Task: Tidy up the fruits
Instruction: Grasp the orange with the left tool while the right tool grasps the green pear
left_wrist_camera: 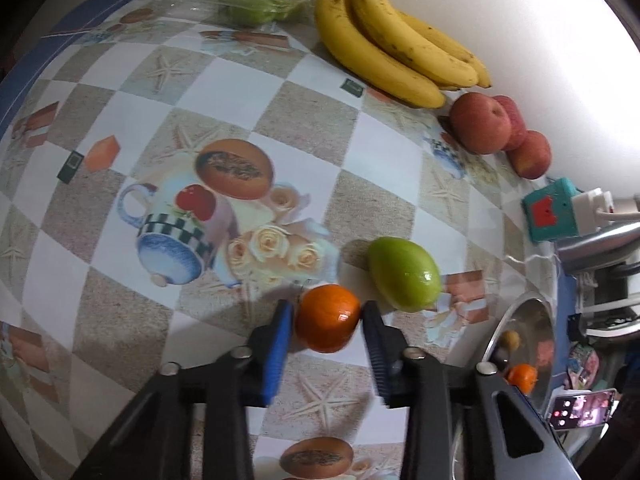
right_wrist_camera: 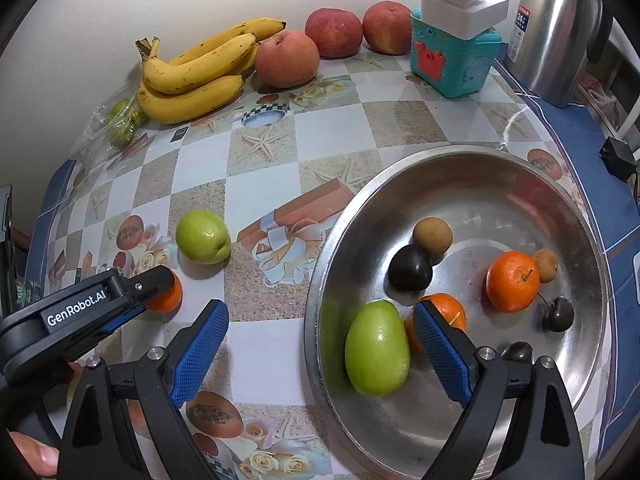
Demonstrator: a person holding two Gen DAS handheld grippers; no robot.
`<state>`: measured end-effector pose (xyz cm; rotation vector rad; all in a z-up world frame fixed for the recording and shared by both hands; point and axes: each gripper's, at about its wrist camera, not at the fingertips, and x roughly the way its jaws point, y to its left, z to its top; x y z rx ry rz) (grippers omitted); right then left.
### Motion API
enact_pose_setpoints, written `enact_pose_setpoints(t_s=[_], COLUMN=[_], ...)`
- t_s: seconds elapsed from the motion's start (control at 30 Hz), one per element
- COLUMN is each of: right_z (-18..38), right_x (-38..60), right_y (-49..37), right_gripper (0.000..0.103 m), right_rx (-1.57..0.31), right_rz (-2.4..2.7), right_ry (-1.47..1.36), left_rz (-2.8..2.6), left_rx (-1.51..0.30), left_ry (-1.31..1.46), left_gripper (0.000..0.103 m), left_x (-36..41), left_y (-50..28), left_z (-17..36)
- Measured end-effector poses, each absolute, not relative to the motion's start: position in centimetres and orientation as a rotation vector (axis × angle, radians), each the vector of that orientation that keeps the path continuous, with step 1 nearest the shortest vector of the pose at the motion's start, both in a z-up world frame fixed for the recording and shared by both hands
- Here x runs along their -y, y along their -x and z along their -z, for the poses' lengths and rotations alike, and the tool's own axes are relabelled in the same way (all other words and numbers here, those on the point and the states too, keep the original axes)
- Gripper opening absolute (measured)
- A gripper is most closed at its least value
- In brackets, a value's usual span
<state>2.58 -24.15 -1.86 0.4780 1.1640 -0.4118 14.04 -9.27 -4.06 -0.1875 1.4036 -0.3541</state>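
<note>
Behind the left tool (right_wrist_camera: 152, 300), the orange (right_wrist_camera: 166, 296) shows only partly.

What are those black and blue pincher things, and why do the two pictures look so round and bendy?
They are grippers, held by a person, one in each hand. Each carries a wide-angle camera that bends the picture. The left gripper has its blue pads closed on a small orange. The right gripper is open and empty above the rim of a metal bowl that already holds small fruits. On the tablecloth lie a green fruit, bananas and red apples.
</note>
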Motion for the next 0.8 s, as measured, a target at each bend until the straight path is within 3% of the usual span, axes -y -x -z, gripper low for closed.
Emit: enact_pose_setpoints(t_s=[0.8], right_z=[1.0], right_x=[22.0], right_y=[-7.4], right_gripper=[0.093], right_rx=[-1.061], right_rz=[0.298], right_ry=[-0.548], left_rz=[0.278], left_rx=[-1.258], left_ry=[0.328], left_gripper=[0.036], left_x=[3.2], left_y=[-17.1], left_z=[1.3])
